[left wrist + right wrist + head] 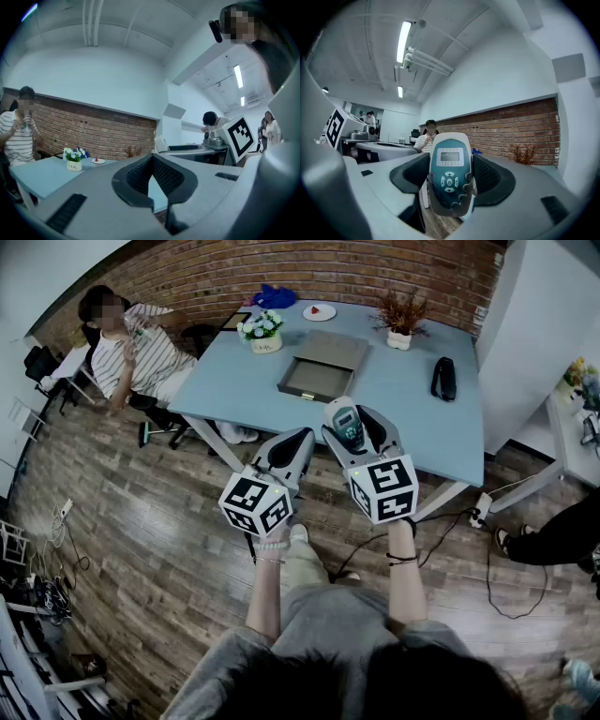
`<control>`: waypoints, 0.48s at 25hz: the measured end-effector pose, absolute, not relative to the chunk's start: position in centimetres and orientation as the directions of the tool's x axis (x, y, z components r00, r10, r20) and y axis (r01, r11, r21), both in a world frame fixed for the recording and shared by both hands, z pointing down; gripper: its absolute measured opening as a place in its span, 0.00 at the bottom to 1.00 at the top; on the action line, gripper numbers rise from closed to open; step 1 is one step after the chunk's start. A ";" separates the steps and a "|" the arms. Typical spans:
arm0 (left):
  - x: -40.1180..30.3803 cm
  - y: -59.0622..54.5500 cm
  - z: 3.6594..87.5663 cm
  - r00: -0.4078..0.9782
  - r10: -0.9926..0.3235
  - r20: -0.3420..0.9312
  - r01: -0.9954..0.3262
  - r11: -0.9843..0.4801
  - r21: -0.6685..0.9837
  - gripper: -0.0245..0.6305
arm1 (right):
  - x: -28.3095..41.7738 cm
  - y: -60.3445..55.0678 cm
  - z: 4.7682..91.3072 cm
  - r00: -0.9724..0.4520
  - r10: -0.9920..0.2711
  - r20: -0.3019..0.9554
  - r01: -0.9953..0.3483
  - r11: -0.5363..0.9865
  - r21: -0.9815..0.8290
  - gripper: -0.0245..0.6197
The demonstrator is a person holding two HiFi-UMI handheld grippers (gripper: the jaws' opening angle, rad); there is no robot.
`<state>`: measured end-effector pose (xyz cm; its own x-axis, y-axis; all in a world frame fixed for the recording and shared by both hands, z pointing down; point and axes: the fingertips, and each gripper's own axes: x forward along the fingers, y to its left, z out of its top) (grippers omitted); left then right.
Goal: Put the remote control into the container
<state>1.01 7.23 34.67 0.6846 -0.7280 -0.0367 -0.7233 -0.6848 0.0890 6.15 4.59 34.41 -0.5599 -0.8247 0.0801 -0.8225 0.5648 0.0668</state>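
Remote [450,178] pinched in the right gripper [352,423], left gripper [300,439] closed, empty; container [323,365] far ahead. A loose pinch could drop it short.

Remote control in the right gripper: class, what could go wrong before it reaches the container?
1. The remote control is held only by its narrow sides in the right gripper; it might slip or tilt in transit.
2. The container is shallow and sits mid-table near a flower pot; a careless reach could knock the pot.
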 end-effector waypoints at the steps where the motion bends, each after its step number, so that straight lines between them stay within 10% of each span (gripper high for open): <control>1: 1.0 7.1 34.7 0.684 -0.728 -0.039 -0.724 -0.684 0.088 0.04 | 6.2 4.5 34.5 -0.559 -0.825 0.081 -0.823 0.564 0.070 0.48; 12: 1.6 6.3 35.8 0.674 -0.738 -0.012 -0.735 -0.672 0.091 0.04 | 7.2 3.6 35.9 -0.553 -0.826 0.109 -0.823 0.562 0.080 0.48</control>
<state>1.63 6.33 35.80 0.6743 -0.7384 -0.0119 -0.7346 -0.6723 0.0913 7.22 3.58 35.86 -0.5530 -0.8259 0.1095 -0.8234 0.5619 0.0798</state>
